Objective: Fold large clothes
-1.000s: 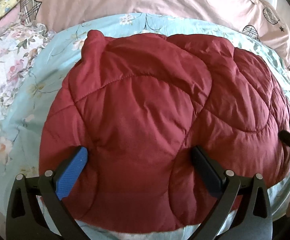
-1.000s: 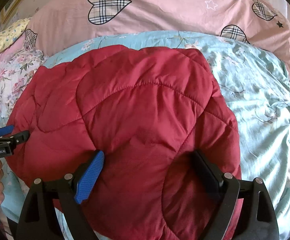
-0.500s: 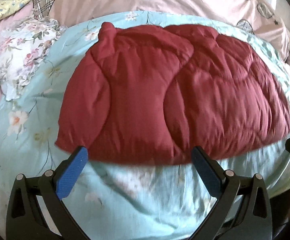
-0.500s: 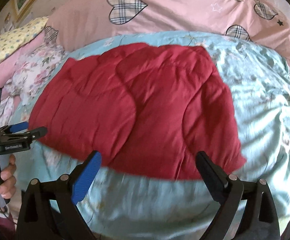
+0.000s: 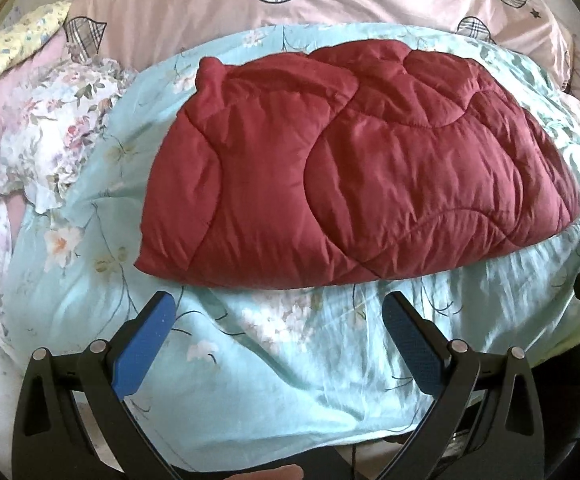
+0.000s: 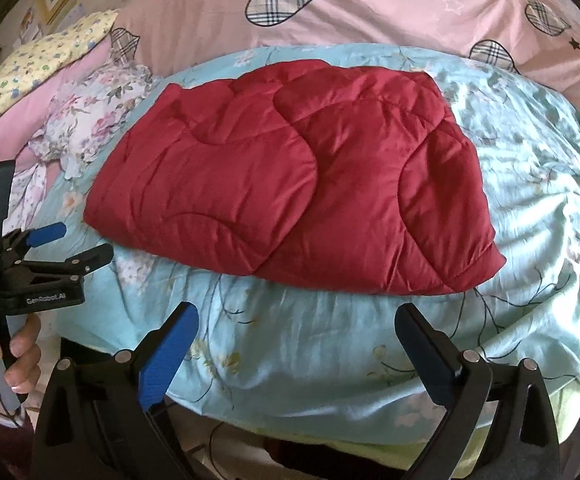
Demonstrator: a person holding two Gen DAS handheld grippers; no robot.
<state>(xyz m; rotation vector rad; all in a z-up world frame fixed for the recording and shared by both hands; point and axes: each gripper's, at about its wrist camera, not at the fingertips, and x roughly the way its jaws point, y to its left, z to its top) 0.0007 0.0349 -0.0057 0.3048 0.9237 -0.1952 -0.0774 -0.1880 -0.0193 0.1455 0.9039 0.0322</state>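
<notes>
Folded red quilted garment point(image 5: 361, 168) flat on bed point(image 5: 290, 360); L gripper point(image 5: 278, 320) wide apart, R gripper point(image 6: 297, 332) opening (both empty).

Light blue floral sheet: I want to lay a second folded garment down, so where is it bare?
Bare light blue floral sheet runs along the near edge, in front of the folded red quilted jacket, and widely to its right. The far left is crowded by the rumpled floral cloth and pink bedding.
</notes>
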